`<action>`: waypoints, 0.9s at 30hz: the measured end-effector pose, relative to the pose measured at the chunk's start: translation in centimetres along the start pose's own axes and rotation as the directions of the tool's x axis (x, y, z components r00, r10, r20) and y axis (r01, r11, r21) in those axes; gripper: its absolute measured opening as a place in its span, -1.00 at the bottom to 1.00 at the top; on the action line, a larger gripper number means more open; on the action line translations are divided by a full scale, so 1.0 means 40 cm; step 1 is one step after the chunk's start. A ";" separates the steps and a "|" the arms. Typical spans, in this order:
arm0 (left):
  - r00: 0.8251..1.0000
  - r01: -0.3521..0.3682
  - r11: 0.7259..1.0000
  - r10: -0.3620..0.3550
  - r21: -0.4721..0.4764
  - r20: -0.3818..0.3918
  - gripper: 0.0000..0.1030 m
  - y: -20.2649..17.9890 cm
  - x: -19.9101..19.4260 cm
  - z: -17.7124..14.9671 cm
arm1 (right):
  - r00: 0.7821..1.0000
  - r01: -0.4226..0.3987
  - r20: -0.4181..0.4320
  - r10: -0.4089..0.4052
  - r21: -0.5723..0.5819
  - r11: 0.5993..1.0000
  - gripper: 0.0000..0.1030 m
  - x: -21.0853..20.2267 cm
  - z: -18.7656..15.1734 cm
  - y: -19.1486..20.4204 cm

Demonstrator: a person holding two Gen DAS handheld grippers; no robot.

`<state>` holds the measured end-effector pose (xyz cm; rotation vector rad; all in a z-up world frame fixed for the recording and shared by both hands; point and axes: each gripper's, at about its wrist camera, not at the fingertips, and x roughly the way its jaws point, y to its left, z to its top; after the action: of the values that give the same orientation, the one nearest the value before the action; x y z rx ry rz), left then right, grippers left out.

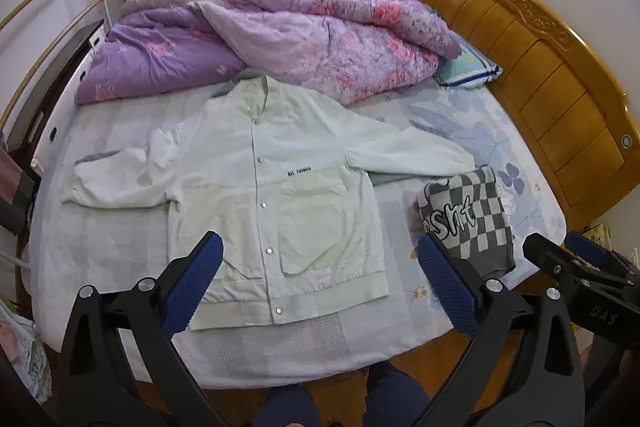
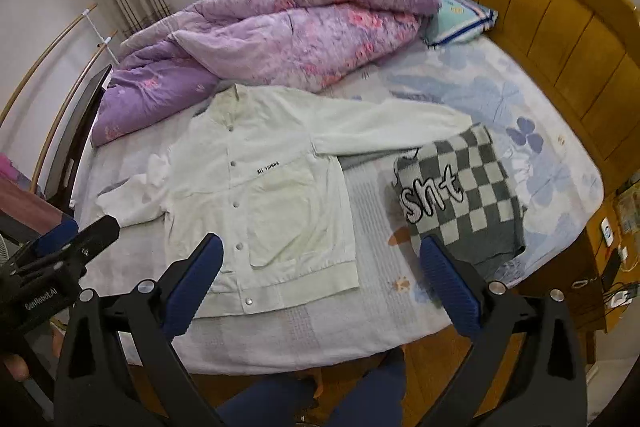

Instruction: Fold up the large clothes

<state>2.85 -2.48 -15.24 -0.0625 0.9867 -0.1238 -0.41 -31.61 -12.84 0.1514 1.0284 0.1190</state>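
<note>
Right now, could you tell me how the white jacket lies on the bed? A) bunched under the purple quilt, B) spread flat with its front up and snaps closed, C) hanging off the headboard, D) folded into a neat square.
B: the white jacket lies spread on the bed, front up, its snaps closed and both sleeves out to the sides.

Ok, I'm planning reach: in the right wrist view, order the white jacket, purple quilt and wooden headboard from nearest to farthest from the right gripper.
From the right gripper, open above the bed:
1. White jacket, spread flat just beyond the fingers, to the left.
2. Purple quilt, bunched behind the jacket's collar.
3. Wooden headboard, at the bed's far right end.
</note>
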 end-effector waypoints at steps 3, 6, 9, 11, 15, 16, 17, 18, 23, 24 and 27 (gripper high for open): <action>0.999 -0.013 1.000 0.013 0.017 0.033 0.90 0.002 -0.048 0.007 | 0.999 0.012 0.031 -0.011 -0.023 1.000 0.85 -0.045 0.007 0.028; 0.997 -0.023 0.999 0.020 0.038 0.071 0.90 -0.006 -0.091 0.014 | 0.998 0.026 0.058 -0.024 -0.046 0.999 0.85 -0.082 0.017 0.044; 0.996 -0.033 0.998 0.029 0.047 0.087 0.90 -0.016 -0.123 0.020 | 0.998 0.010 0.068 -0.007 -0.046 0.999 0.85 -0.110 0.028 0.039; 0.994 -0.044 0.998 0.039 0.044 0.103 0.90 -0.026 -0.146 0.022 | 0.997 0.011 0.076 -0.007 -0.053 0.999 0.85 -0.126 0.037 0.030; 0.989 -0.068 0.998 0.065 0.014 0.135 0.90 -0.050 -0.183 0.028 | 0.995 -0.012 0.098 0.020 -0.081 0.997 0.85 -0.151 0.050 0.012; 0.986 -0.074 0.997 0.072 0.004 0.147 0.91 -0.060 -0.193 0.028 | 0.994 -0.018 0.106 0.028 -0.096 0.995 0.85 -0.157 0.054 0.008; 0.984 -0.077 0.997 0.077 -0.005 0.159 0.91 -0.067 -0.201 0.029 | 0.993 -0.020 0.114 0.033 -0.112 0.994 0.85 -0.163 0.058 0.002; 0.982 -0.080 0.997 0.081 -0.015 0.173 0.91 -0.076 -0.208 0.030 | 0.991 -0.027 0.124 0.043 -0.127 0.991 0.85 -0.169 0.062 -0.004; 0.977 -0.089 0.994 0.098 -0.058 0.188 0.91 -0.123 -0.233 0.038 | 0.986 -0.041 0.151 0.067 -0.170 0.985 0.85 -0.200 0.069 -0.042; 0.977 -0.093 0.994 0.104 -0.063 0.186 0.91 -0.135 -0.238 0.038 | 0.985 -0.044 0.158 0.073 -0.179 0.983 0.85 -0.210 0.071 -0.051; 0.974 -0.105 0.992 0.117 -0.072 0.194 0.91 -0.161 -0.253 0.041 | 0.982 -0.046 0.170 0.081 -0.200 0.979 0.85 -0.227 0.074 -0.071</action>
<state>-1.79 -7.52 -5.27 -0.0745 0.7924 0.0160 -2.44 -36.14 -4.22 0.0150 0.8289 0.2594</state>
